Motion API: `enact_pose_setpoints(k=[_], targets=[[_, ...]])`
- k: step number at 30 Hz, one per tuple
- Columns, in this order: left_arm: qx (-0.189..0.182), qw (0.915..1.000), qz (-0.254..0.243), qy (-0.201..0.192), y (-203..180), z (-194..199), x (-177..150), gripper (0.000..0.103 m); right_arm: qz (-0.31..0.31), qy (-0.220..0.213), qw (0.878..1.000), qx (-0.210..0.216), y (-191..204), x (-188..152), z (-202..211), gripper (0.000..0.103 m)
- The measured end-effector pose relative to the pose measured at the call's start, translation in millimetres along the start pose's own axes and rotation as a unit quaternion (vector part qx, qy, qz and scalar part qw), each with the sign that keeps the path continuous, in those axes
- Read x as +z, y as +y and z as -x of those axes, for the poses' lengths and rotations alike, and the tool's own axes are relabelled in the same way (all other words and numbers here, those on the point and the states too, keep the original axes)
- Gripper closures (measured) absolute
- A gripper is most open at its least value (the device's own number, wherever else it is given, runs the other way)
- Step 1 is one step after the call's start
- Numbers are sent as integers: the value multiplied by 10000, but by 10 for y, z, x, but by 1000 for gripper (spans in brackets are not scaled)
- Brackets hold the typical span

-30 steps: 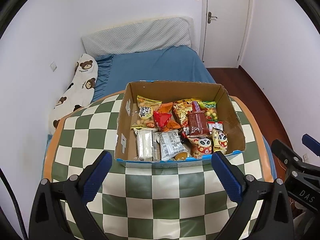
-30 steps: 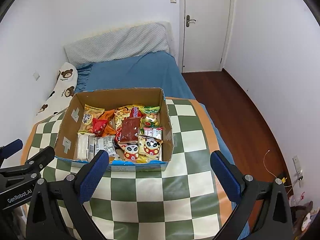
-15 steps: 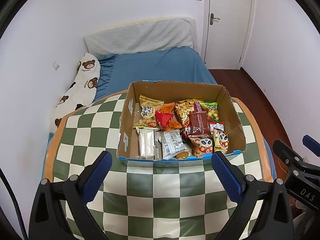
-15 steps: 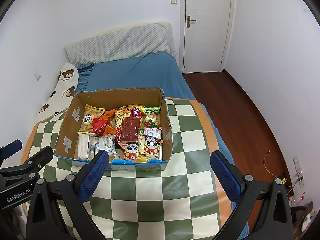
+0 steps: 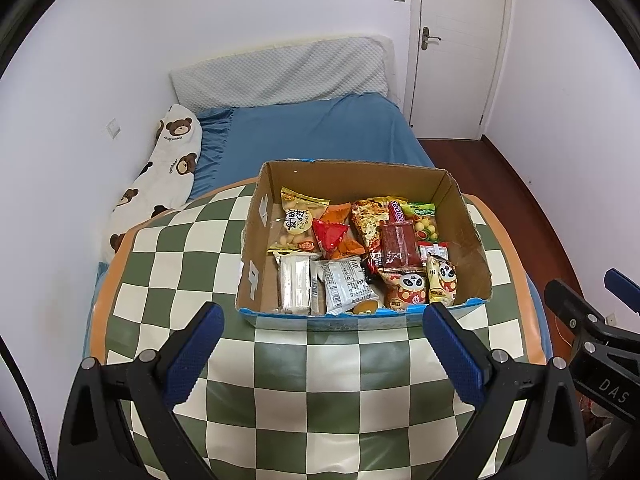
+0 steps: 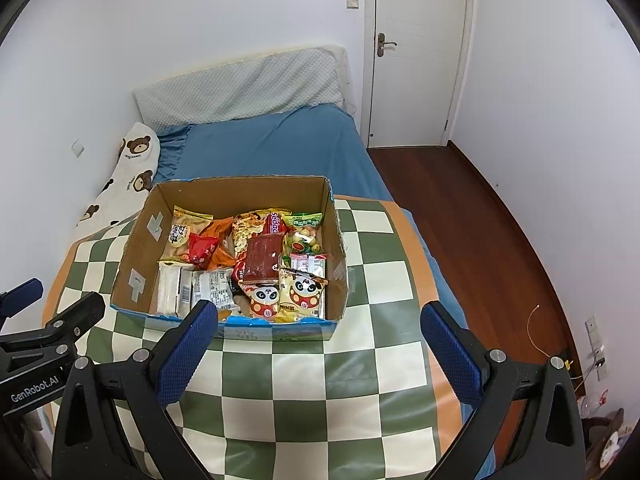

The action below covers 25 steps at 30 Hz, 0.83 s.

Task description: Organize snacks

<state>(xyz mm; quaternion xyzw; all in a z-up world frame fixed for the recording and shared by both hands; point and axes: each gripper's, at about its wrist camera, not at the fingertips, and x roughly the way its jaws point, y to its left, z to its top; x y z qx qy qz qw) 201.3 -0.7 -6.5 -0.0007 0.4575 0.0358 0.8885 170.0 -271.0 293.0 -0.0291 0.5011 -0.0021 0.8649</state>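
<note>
Left wrist view, one cardboard box [image 5: 460, 216], two panda packets [image 5: 424, 286], two open tongs [image 5: 322, 346]

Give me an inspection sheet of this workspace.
Surface: checkered table, green and cream, orange edge.
Job's things: open cardboard box on the table, full of snack packets; two panda packets at its near right.
Clutter: nothing seen on the table outside the box.
Grippers: left tool and right tool both open, empty, short of the box.
Cables: black cable at the left edge; thin wire on the floor.
Surroundings: blue bed, bear pillow, shut door.
</note>
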Motion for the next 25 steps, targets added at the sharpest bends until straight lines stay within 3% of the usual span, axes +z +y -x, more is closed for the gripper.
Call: enact_pose_setpoints(k=[25], targets=[[7,10000,28,-39,-45,16,-25,1,70,26,9999,93,2,-18,-34,0]])
